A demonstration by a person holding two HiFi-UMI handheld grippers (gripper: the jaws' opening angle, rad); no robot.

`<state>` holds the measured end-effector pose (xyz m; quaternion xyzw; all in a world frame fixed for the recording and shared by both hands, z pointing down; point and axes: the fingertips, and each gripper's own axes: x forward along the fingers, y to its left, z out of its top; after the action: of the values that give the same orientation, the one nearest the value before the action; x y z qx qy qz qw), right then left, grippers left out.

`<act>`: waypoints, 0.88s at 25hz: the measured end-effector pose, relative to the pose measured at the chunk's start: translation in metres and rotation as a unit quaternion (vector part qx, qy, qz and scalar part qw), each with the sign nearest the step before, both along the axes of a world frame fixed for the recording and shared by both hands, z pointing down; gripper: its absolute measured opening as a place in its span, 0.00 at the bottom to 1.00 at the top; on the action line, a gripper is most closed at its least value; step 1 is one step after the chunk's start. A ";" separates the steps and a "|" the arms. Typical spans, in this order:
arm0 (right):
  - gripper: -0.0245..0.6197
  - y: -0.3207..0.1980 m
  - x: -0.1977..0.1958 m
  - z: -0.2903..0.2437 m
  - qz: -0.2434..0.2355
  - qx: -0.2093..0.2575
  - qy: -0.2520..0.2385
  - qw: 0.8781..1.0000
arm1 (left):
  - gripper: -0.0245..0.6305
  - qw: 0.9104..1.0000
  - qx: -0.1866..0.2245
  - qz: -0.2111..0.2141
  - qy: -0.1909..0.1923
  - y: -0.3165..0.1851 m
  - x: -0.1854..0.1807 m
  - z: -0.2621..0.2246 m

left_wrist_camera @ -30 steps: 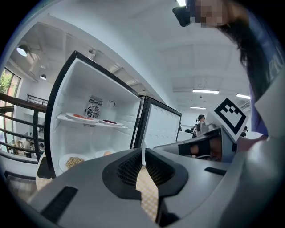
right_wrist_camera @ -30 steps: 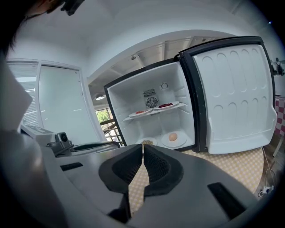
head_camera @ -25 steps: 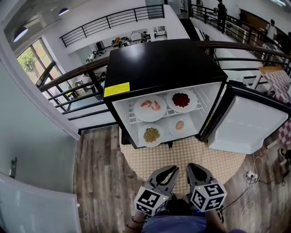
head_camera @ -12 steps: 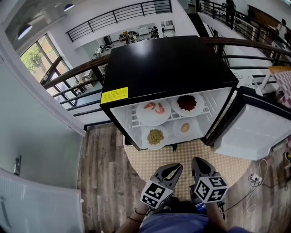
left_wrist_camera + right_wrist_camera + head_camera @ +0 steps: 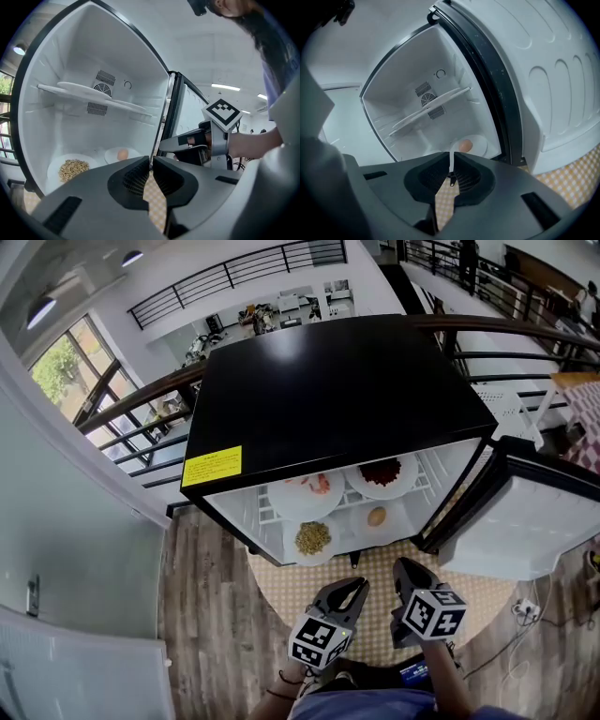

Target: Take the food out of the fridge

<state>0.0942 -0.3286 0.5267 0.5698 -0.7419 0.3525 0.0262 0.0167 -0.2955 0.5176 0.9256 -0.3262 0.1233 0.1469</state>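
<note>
A small black fridge (image 5: 328,390) stands open, its white door (image 5: 520,521) swung out to the right. On the upper shelf sit a plate of shrimp (image 5: 307,491) and a plate of red food (image 5: 382,474). Below them lie a plate of grain (image 5: 312,538) (image 5: 70,168) and a plate with an egg (image 5: 377,517) (image 5: 122,154) (image 5: 465,146). My left gripper (image 5: 354,587) (image 5: 151,165) and right gripper (image 5: 403,570) (image 5: 453,159) hover side by side in front of the fridge, both shut and empty.
A checkered mat (image 5: 375,587) lies on the wooden floor (image 5: 206,596) under the fridge. Railings (image 5: 141,404) run behind it. A power strip with cables (image 5: 525,607) lies at the right.
Both grippers have sunk and moved a little toward the fridge. The head view has tilted, so the fridge top hides more of the upper shelf.
</note>
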 end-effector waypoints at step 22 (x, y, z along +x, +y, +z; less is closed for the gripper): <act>0.35 -0.073 0.010 0.103 0.109 -0.127 -0.121 0.978 | 0.07 0.999 -0.035 -0.017 -0.014 -0.045 0.005 0.050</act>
<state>0.1047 -0.4013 0.6294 0.5925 -0.6221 0.5109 -0.0307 0.0219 -0.3403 0.5679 0.9124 -0.3393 0.1448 0.1773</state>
